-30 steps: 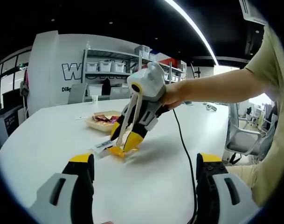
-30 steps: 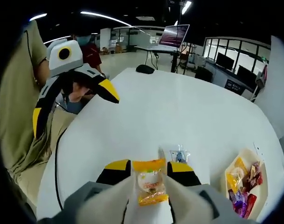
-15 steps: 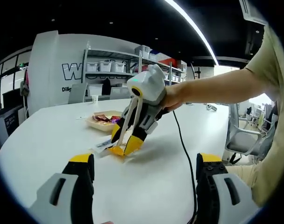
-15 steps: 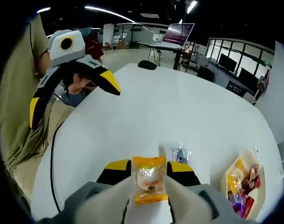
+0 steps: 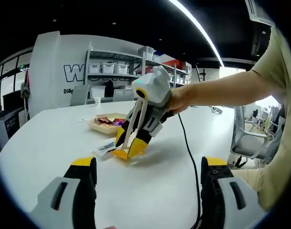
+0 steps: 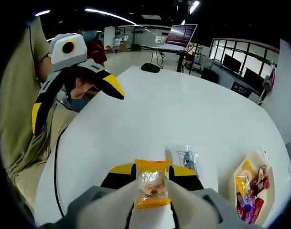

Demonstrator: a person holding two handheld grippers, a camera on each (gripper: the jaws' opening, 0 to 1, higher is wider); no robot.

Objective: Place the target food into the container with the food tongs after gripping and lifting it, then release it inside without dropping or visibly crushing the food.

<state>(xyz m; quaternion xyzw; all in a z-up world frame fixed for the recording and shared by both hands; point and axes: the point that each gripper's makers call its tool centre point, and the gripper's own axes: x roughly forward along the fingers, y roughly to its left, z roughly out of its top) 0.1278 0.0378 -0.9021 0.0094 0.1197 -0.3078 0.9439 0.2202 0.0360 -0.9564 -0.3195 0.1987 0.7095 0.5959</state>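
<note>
An orange snack packet (image 6: 152,183) is pinched between the white food tongs (image 6: 117,200), low over the white table (image 6: 183,109). My right gripper (image 6: 152,170) is shut on the tongs, its yellow tips pressing both arms. In the left gripper view the right gripper (image 5: 135,138) stands tilted over the orange packet (image 5: 123,153), which is at or just above the tabletop. The beige tray (image 5: 95,125) of wrapped snacks lies just behind it, and the same tray (image 6: 241,167) sits at the right. My left gripper (image 5: 149,164) is open and holds nothing; the left gripper (image 6: 73,71) hovers at the upper left.
A small clear packet (image 6: 187,156) lies on the table beside the orange one. A black cable (image 5: 195,167) trails from the right gripper across the table. A person's arm (image 5: 217,90) reaches in from the right. An office chair (image 5: 245,143) stands past the table edge.
The right gripper with the tongs and packet has shifted only slightly; the packet stays pinched. The left gripper has stayed still and open.
</note>
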